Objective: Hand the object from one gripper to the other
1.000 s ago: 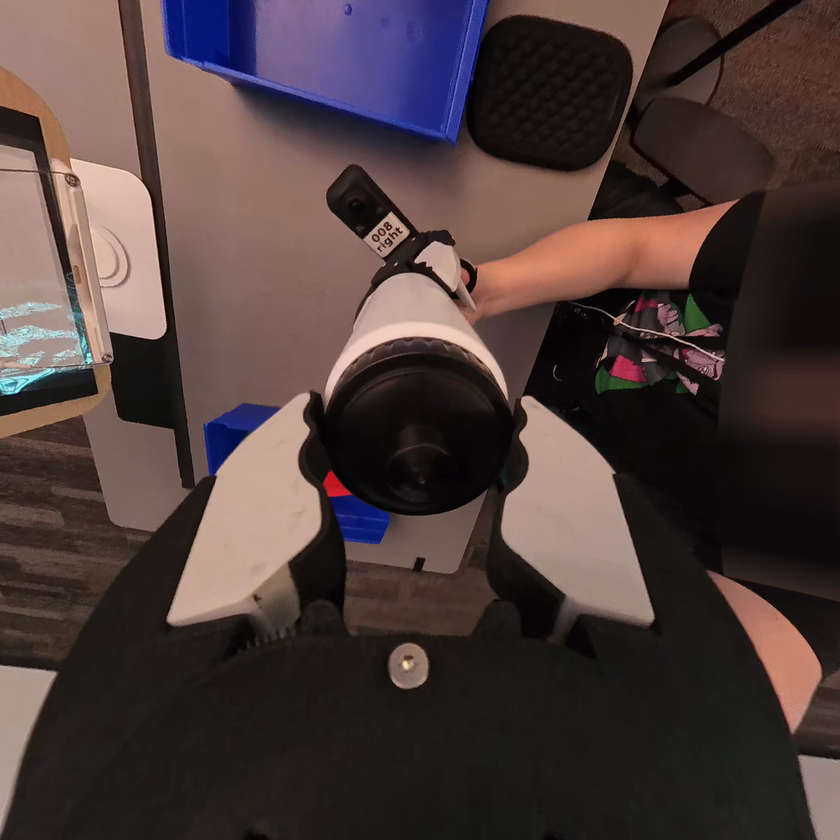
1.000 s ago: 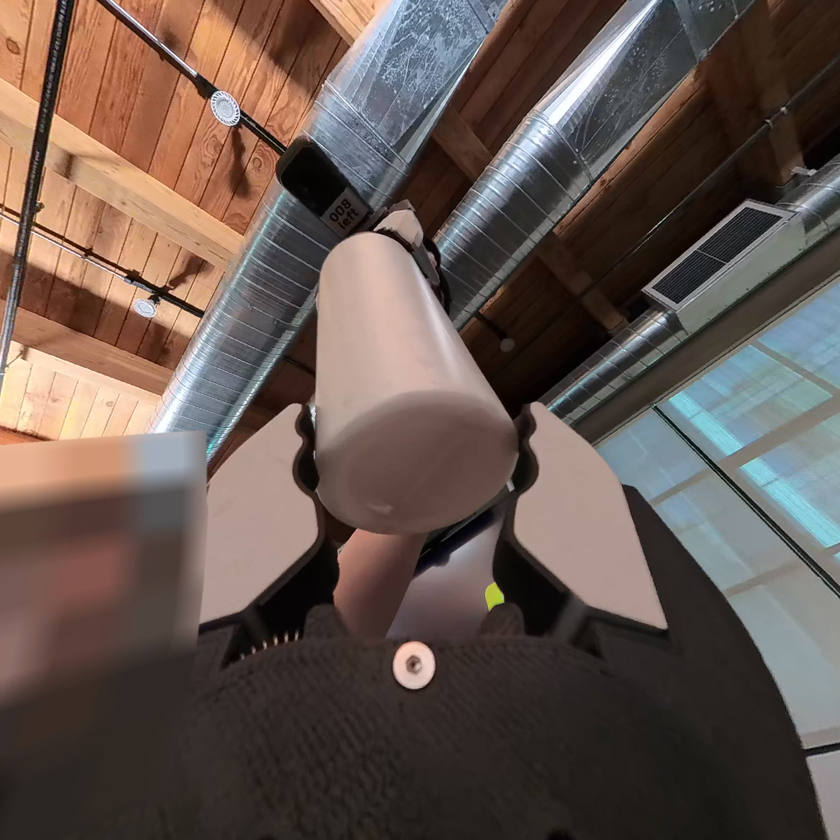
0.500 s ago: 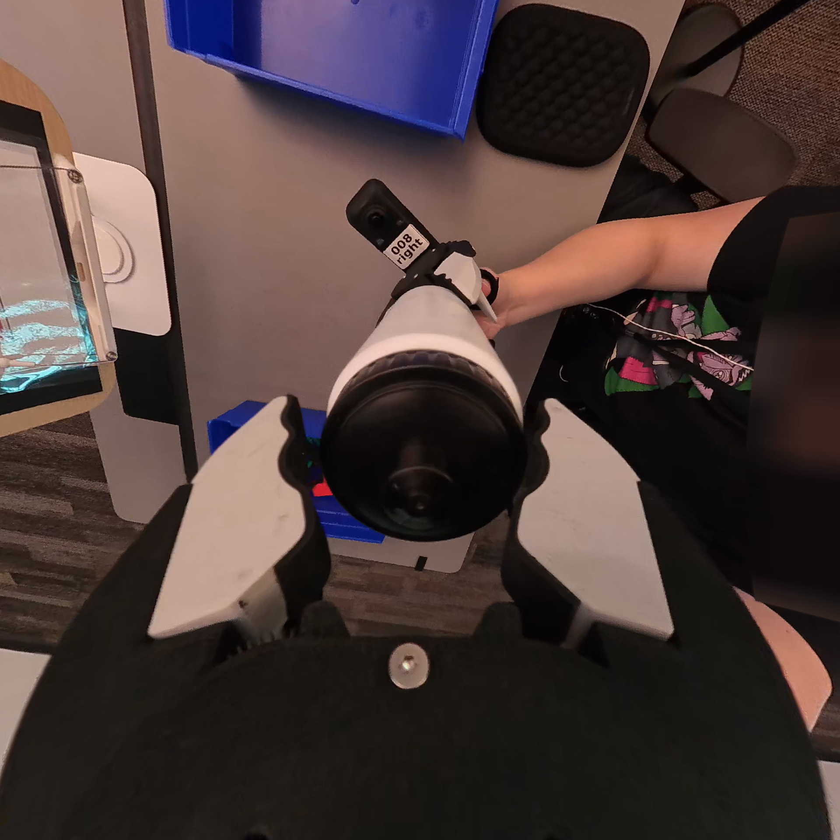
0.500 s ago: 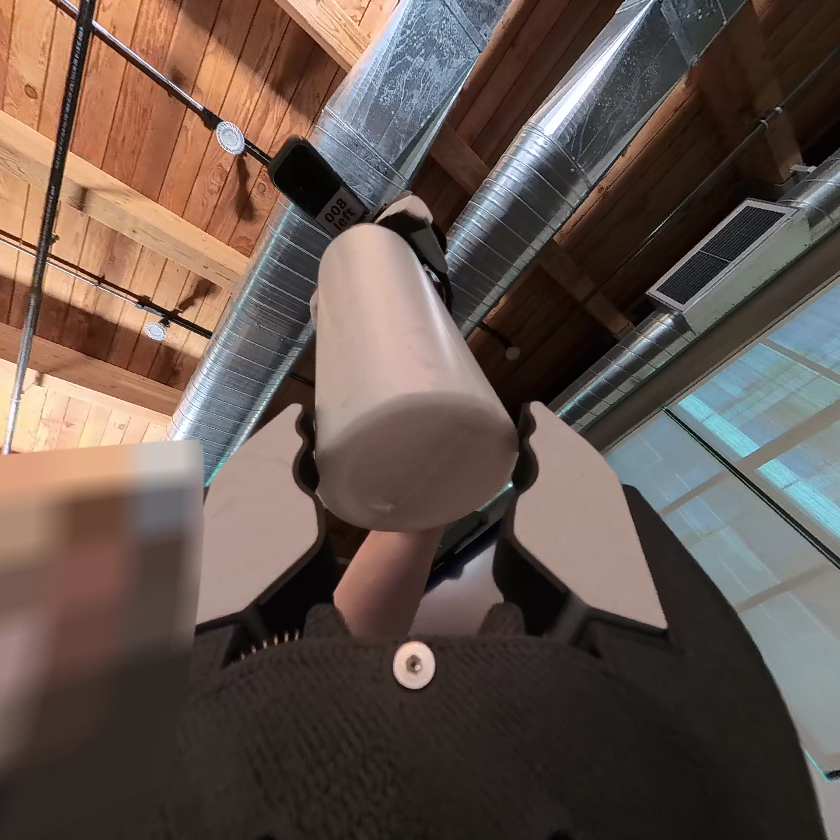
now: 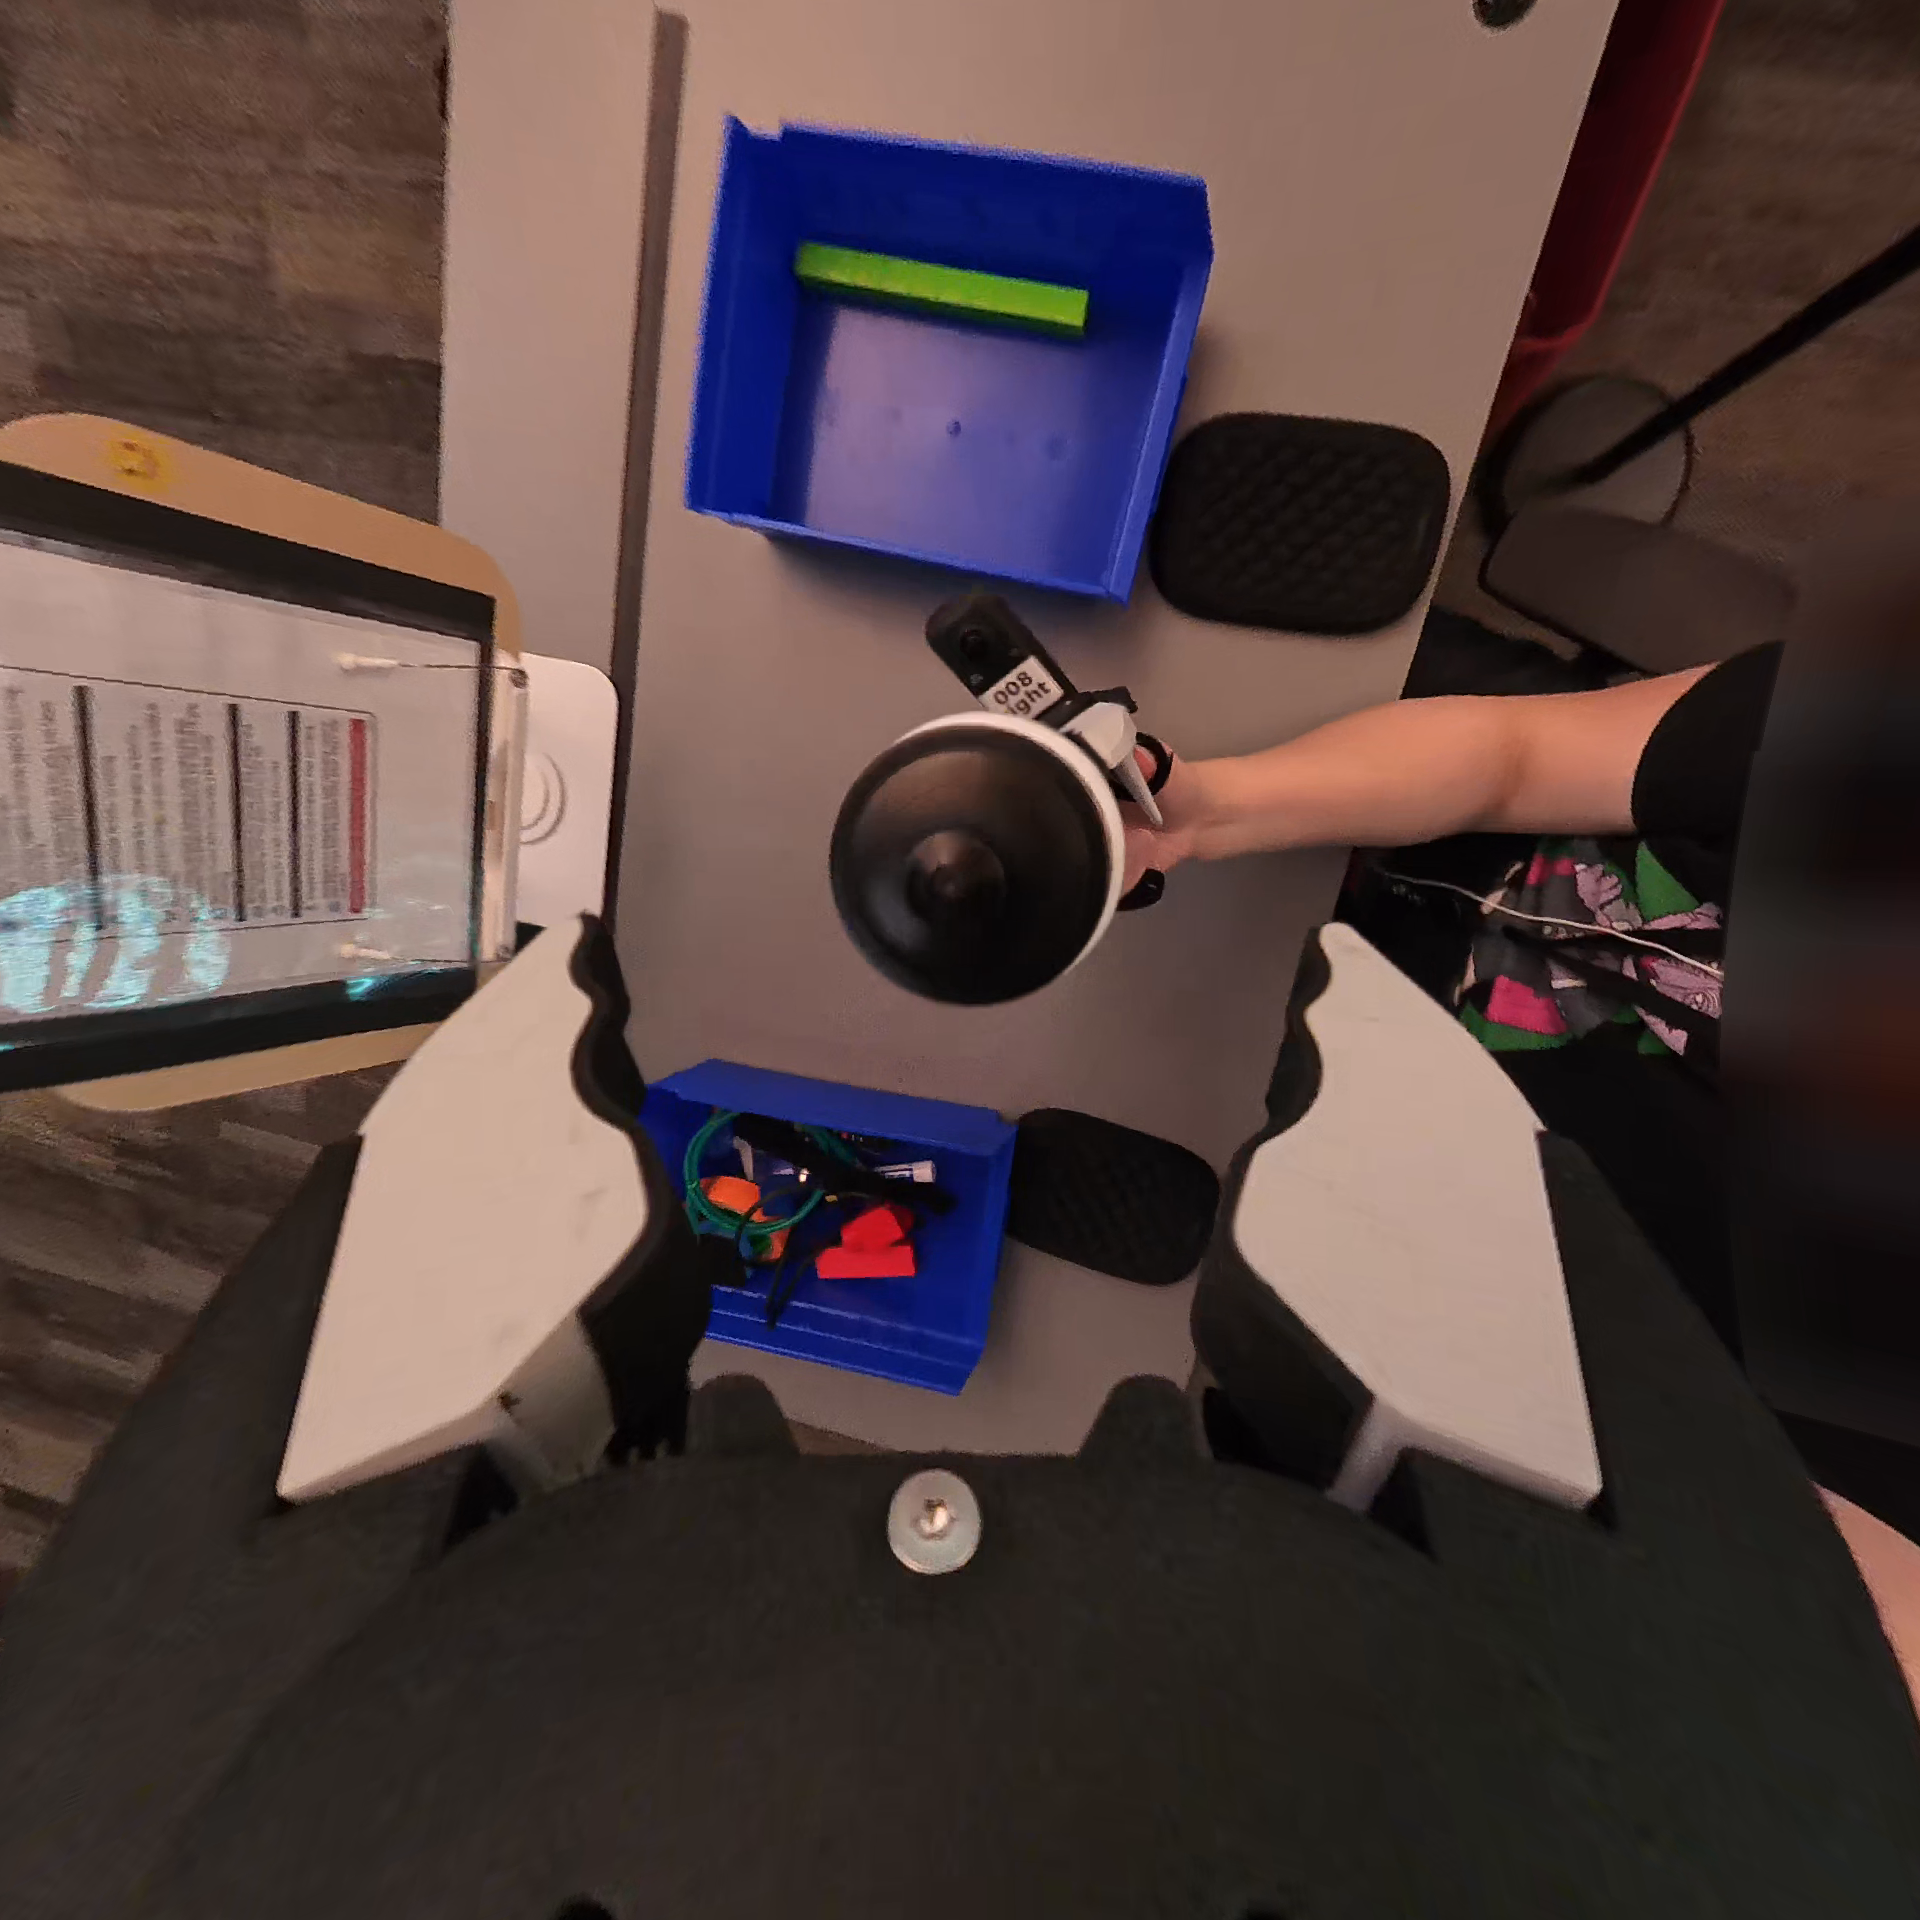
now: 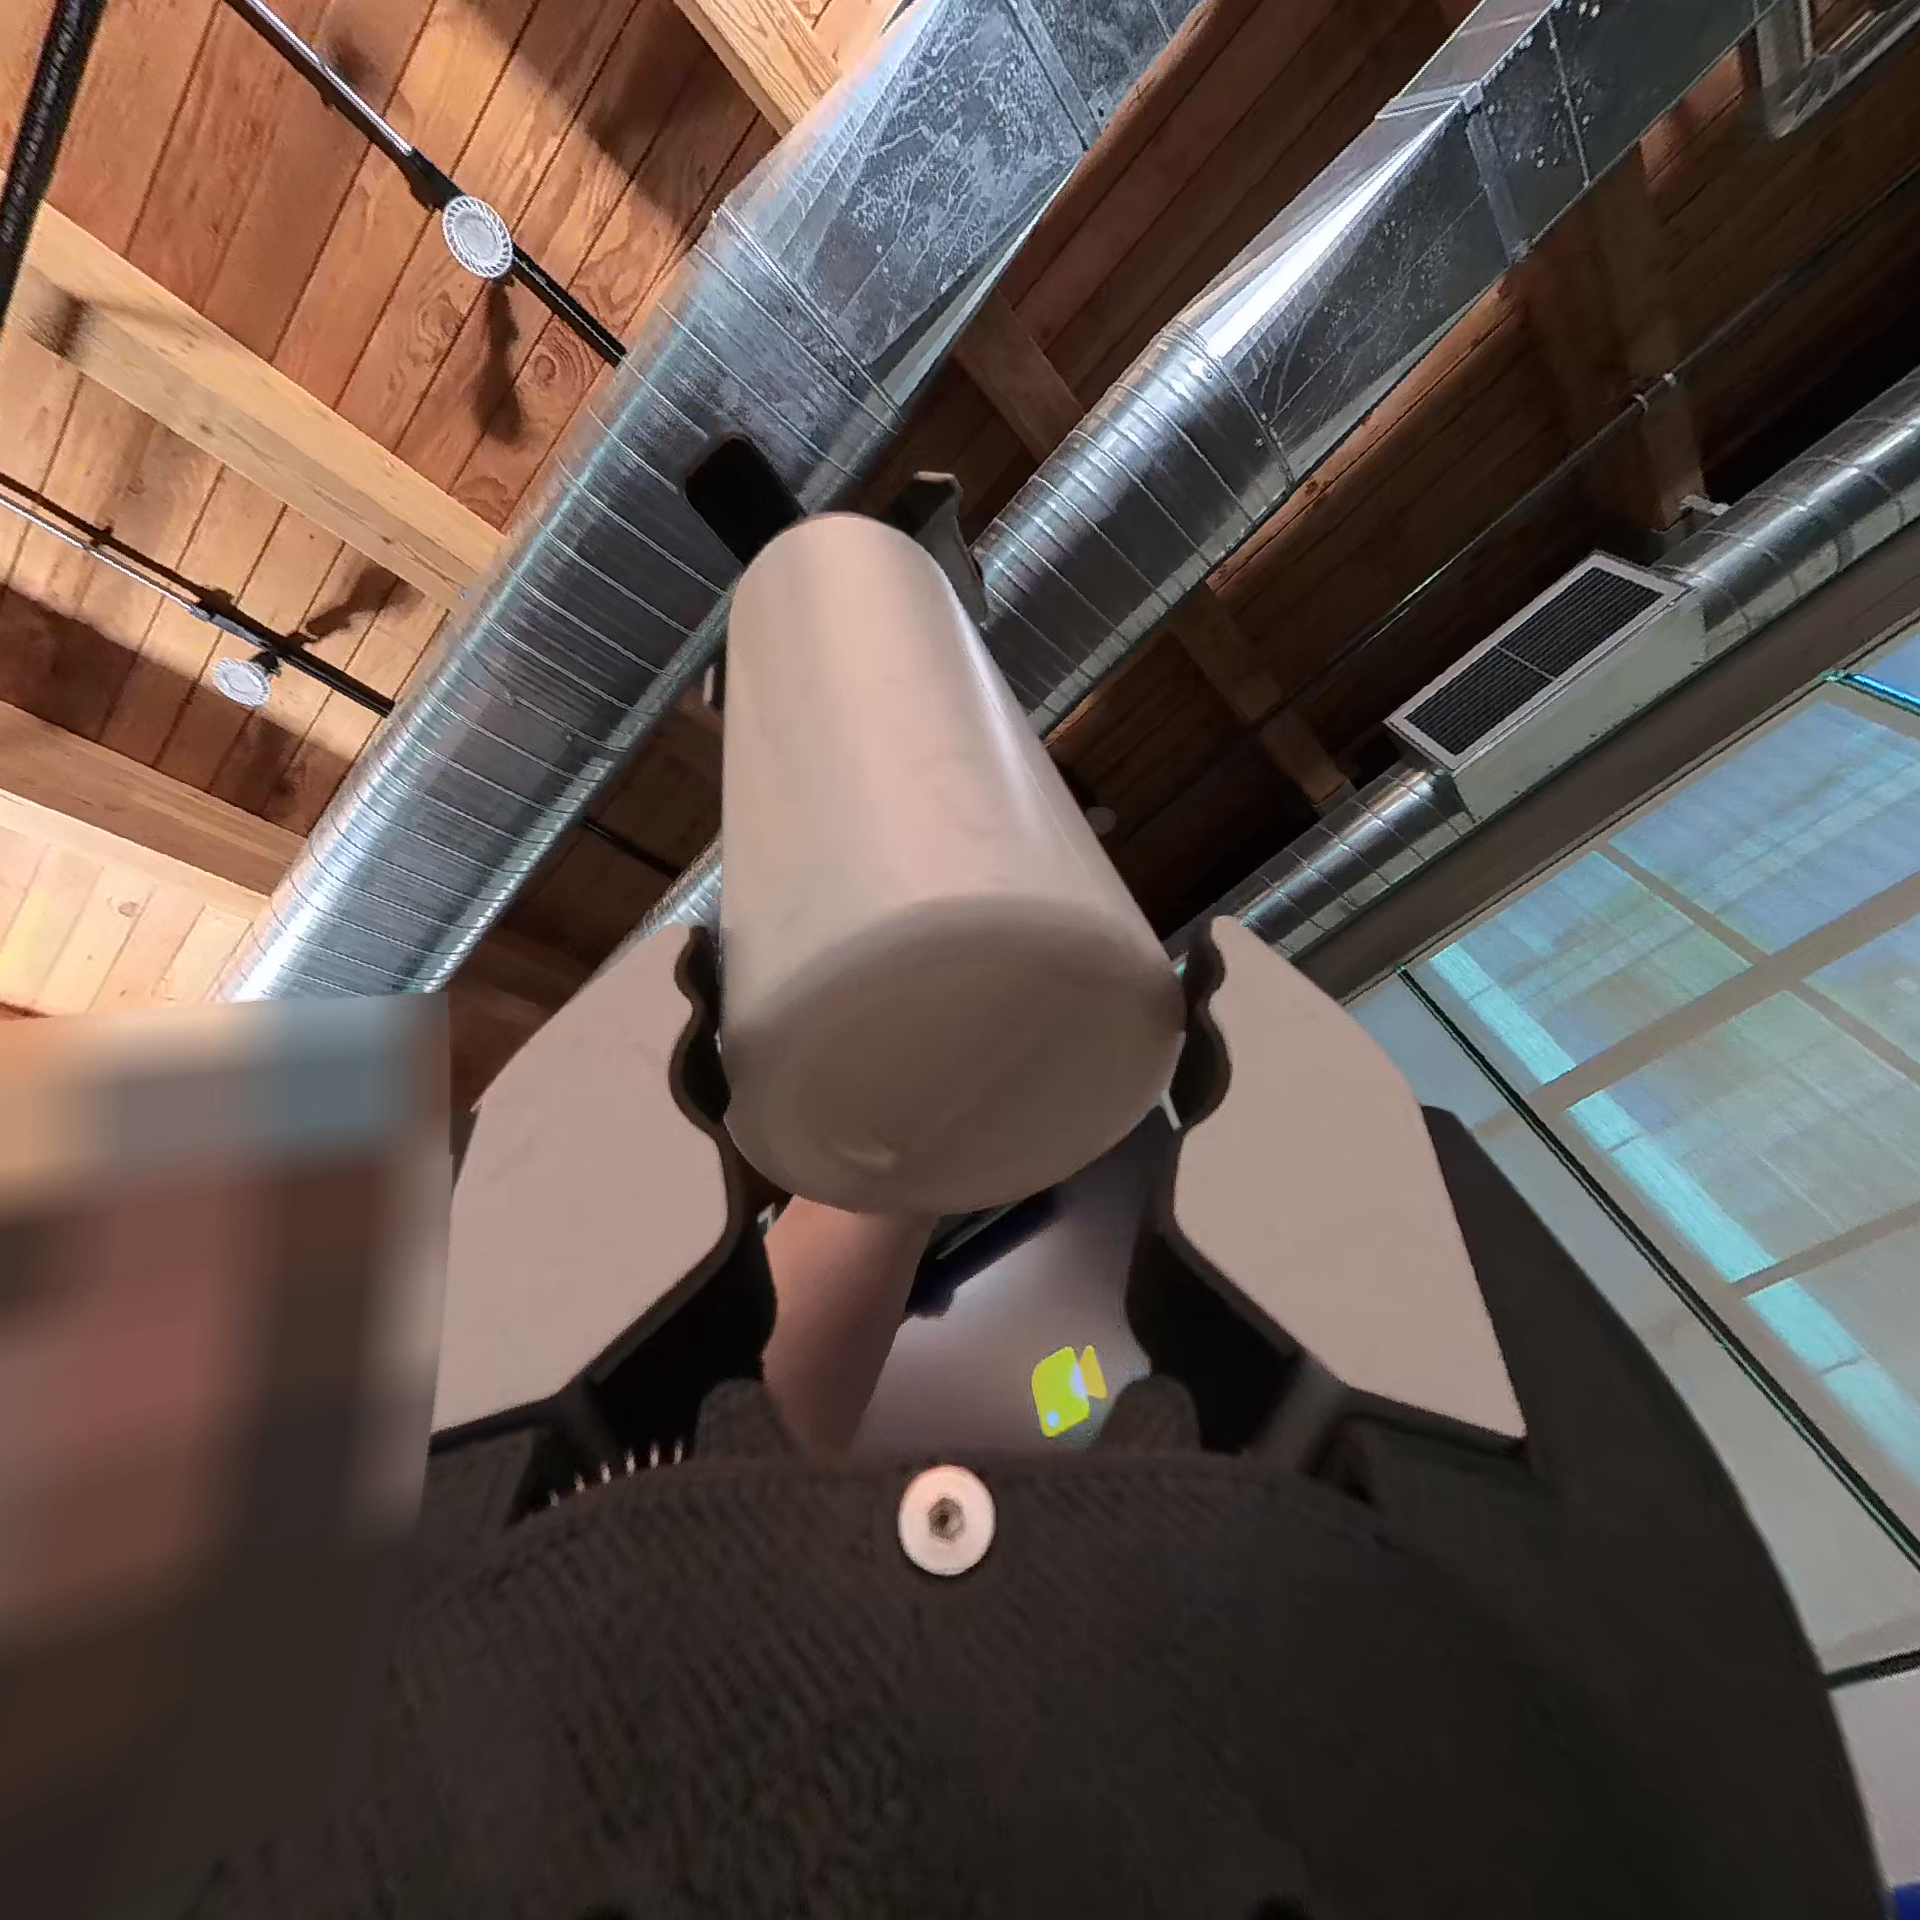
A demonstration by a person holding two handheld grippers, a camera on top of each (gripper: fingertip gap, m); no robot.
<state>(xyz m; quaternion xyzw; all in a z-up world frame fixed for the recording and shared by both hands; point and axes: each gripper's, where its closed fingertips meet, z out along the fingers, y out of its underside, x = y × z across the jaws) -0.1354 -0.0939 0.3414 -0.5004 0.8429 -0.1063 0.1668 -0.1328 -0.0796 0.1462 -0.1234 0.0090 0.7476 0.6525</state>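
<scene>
White along its body and black at its cap, the bottle (image 6: 935,935) sits clamped at its flat base between the two fingers of my right tool (image 6: 940,1049), pointing up toward the wooden ceiling (image 6: 260,312) and silver ducts (image 6: 644,582). From my left side I see the same bottle (image 5: 977,857) cap-first, held in the air above the grey tabletop (image 5: 790,727). My left tool (image 5: 951,1101) is spread wide and holds nothing, with the bottle clear of both fingers. Beyond the bottle lies a blue bin (image 5: 1153,457) with a green block (image 5: 940,289); nearer me, a second blue bin (image 5: 966,1320) holds mixed small items.
</scene>
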